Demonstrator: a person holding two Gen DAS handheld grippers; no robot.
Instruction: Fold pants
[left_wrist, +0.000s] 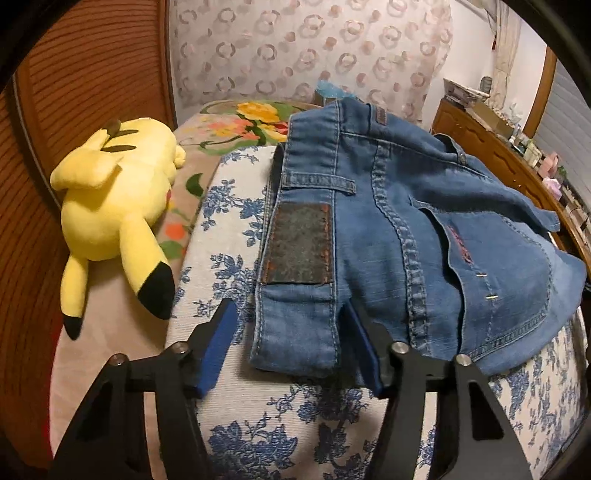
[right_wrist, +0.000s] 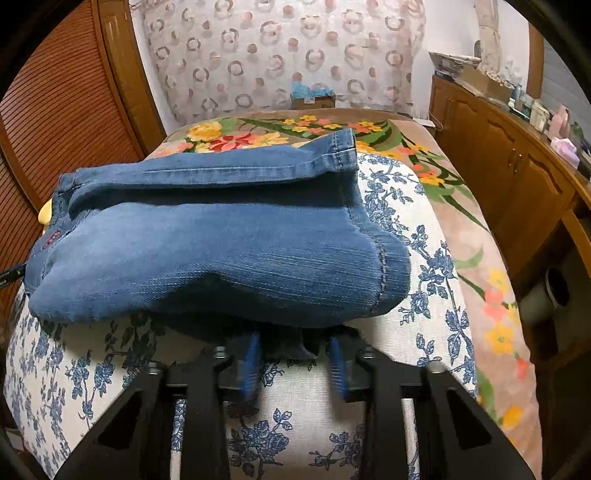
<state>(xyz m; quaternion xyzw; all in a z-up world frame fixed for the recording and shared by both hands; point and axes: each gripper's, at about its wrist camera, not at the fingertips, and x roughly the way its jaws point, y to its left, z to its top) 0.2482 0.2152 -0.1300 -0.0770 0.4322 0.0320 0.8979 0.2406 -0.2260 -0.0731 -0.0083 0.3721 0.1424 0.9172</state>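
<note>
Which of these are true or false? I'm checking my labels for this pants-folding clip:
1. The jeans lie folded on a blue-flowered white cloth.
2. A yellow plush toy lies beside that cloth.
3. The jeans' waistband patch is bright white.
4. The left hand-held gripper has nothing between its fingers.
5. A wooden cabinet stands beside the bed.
1. True: the folded blue denim jeans rest on the white cloth with blue flowers.
2. True: the yellow plush toy lies next to it.
3. False: the waistband patch is dark brown.
4. False: the left hand-held gripper straddles the jeans' waistband end.
5. True: the brown wooden cabinet stands alongside.
</note>
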